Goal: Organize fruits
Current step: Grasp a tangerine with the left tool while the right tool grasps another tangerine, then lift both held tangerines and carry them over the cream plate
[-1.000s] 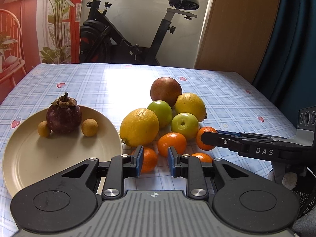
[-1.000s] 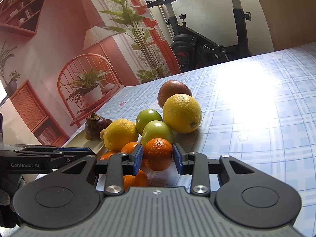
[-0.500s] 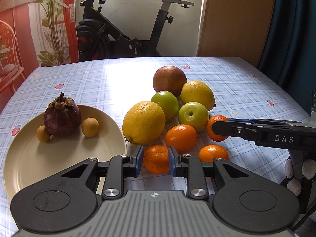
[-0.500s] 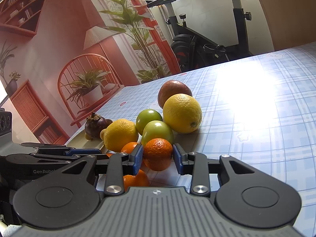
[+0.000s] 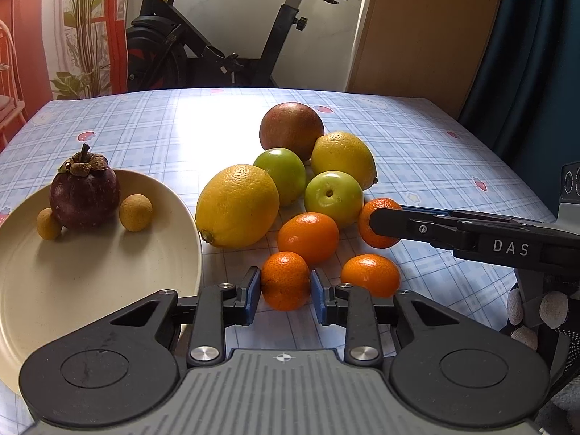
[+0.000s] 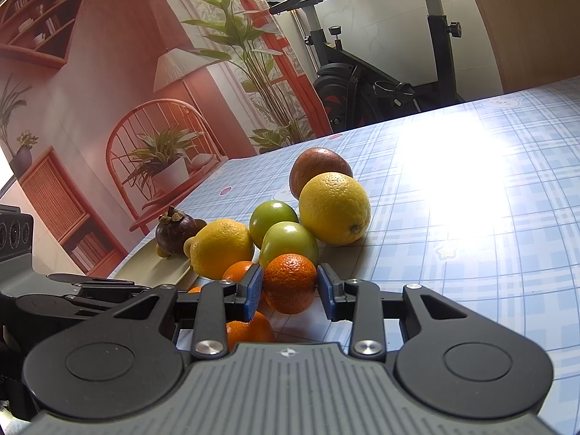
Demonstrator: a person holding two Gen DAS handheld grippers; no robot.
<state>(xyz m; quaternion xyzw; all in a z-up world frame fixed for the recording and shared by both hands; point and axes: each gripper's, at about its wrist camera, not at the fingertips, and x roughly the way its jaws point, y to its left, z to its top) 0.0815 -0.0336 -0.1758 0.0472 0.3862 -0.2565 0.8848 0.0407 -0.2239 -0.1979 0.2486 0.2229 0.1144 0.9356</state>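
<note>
Cream plate (image 5: 108, 272) left of fruit pile: holds mangosteen (image 5: 85, 195) flanked by two small tan fruits (image 5: 136, 212); plate's near edge cut off by frame and gripper body. Left gripper (image 5: 285, 288) narrow, pads bracketing nearest mandarin (image 5: 285, 280) right of plate; contact unclear. Right gripper (image 6: 289, 284) clamps another mandarin (image 6: 290, 282) farther right of plate. Lemon (image 5: 237, 206) beside plate rim.

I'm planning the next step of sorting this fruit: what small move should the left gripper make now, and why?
Probably ease the left gripper a little further forward and close. Its blue pads flank a mandarin on the table with slim gaps, so nothing looks held yet. The cream plate lies just to its left, a short carry away.
</note>
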